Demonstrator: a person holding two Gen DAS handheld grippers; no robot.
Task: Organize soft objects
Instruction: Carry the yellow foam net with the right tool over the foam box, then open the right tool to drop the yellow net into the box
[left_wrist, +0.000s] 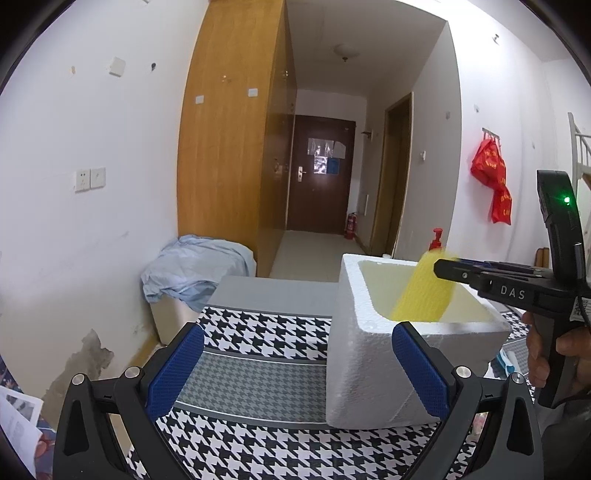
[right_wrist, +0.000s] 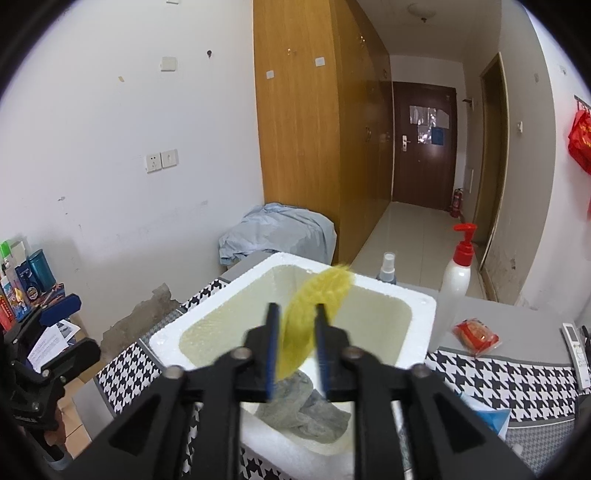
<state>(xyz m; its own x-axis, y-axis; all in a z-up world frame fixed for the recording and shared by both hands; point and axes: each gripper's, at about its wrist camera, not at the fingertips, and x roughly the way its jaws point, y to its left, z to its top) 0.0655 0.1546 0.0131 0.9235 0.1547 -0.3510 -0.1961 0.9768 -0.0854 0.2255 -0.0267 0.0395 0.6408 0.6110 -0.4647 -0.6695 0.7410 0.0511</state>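
Right gripper (right_wrist: 297, 345) jaws parted around one yellow mesh sponge (right_wrist: 314, 317) over foam box (right_wrist: 421, 306); one grey cloth (right_wrist: 306, 410) inside. Left gripper (left_wrist: 297, 373) jaws open, empty. Two bottles (right_wrist: 456, 280) behind.

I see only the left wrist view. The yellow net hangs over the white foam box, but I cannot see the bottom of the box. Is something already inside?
Observer: Yes. The right wrist view shows a grey cloth lying crumpled on the floor of the foam box, at its near end.
Operator: Does the right gripper squeeze the net?
Observer: It seems not. The right gripper has its jaws partly apart, and the yellow net between them looks blurred and unsqueezed.
Operator: What lies on the table to the right of the box?
Observer: A red packet lies there, near the foot of the white pump bottle.
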